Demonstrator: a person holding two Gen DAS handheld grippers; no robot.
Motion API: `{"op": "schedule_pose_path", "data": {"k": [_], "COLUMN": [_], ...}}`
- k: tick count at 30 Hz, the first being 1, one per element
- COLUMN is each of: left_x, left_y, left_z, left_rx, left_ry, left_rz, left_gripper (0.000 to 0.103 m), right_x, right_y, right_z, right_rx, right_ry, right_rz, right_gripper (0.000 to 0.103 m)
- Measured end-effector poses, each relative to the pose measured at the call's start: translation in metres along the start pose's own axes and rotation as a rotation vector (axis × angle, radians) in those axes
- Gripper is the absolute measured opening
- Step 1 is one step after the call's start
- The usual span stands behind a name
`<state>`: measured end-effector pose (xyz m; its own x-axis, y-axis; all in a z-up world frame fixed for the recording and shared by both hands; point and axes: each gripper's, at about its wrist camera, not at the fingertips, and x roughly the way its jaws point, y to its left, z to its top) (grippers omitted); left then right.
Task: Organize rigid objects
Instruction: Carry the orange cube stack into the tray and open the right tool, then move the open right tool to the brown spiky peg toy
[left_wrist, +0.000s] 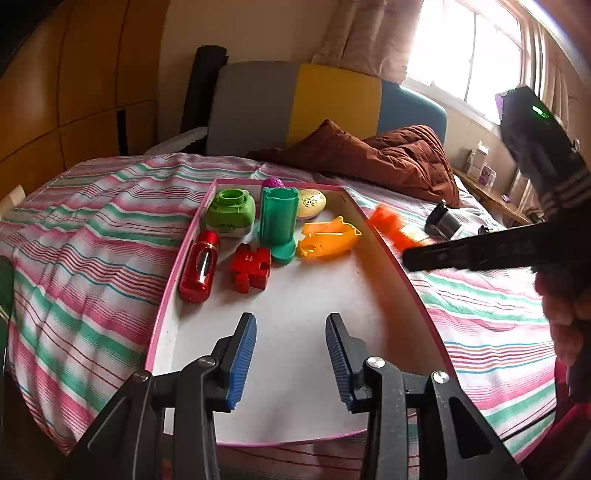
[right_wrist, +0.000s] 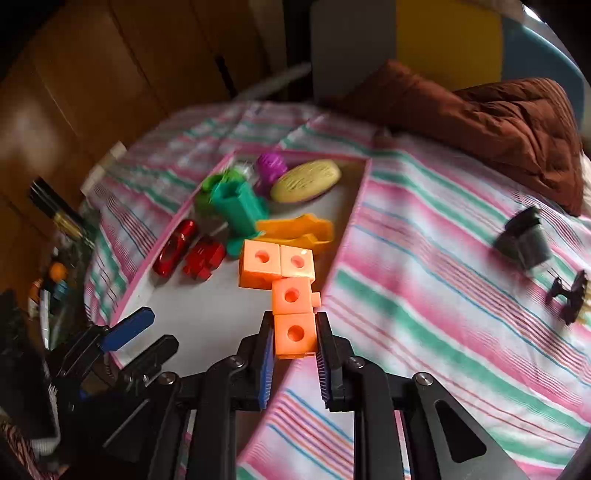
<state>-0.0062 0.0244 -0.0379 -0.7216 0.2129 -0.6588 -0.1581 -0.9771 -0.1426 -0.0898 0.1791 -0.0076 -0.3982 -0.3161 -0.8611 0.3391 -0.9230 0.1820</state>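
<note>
A pink-rimmed white tray (left_wrist: 295, 295) (right_wrist: 207, 310) lies on the striped bed. It holds a red bottle (left_wrist: 199, 266), a red puzzle piece (left_wrist: 250, 267), a green block (left_wrist: 231, 212), a teal tower (left_wrist: 277, 221), a yellow oval (left_wrist: 312, 202), a purple ball (left_wrist: 273, 182) and an orange boat (left_wrist: 327, 238). My left gripper (left_wrist: 291, 325) is open and empty over the tray's near end. My right gripper (right_wrist: 295, 334) is shut on a chain of orange cubes (right_wrist: 291, 288), held above the tray's right edge. The cubes also show in the left wrist view (left_wrist: 391, 227).
A brown quilt (left_wrist: 388, 158) is bunched at the head of the bed. A grey cup-like object (right_wrist: 524, 236) and a small black clip (right_wrist: 570, 297) lie on the sheet right of the tray. A shelf with boxes (left_wrist: 480, 170) stands under the window.
</note>
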Motion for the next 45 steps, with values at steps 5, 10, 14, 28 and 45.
{"op": "schedule_pose_path", "data": {"k": [5,10,14,28,45], "left_x": [-0.002,-0.003,-0.003,-0.002,-0.015], "left_y": [0.012,0.025,0.029,0.023,-0.015], "left_z": [0.001,0.003,0.004,0.0,-0.013], "left_rx": [-0.06,-0.128,-0.15,-0.129,-0.027], "left_ry": [-0.008,-0.011,-0.006,0.001,-0.01], "left_rz": [0.02,0.029,0.025,0.023,-0.097], "left_gripper": [0.039,0.039,0.039,0.039,0.039], "right_x": [0.03,0.054,0.067,0.017,-0.01], "right_y": [0.03,0.041,0.031,0.024,-0.059], "right_z": [0.011,0.016,0.027,0.018,-0.035], "right_rx": [-0.006,0.011,0.079,0.059,0.206], "right_ry": [0.1,0.135,0.105,-0.147,-0.077], "right_rz": [-0.037,-0.141,-0.228,-0.145,-0.251], "right_gripper": [0.02,0.02,0.02,0.056,0.062]}}
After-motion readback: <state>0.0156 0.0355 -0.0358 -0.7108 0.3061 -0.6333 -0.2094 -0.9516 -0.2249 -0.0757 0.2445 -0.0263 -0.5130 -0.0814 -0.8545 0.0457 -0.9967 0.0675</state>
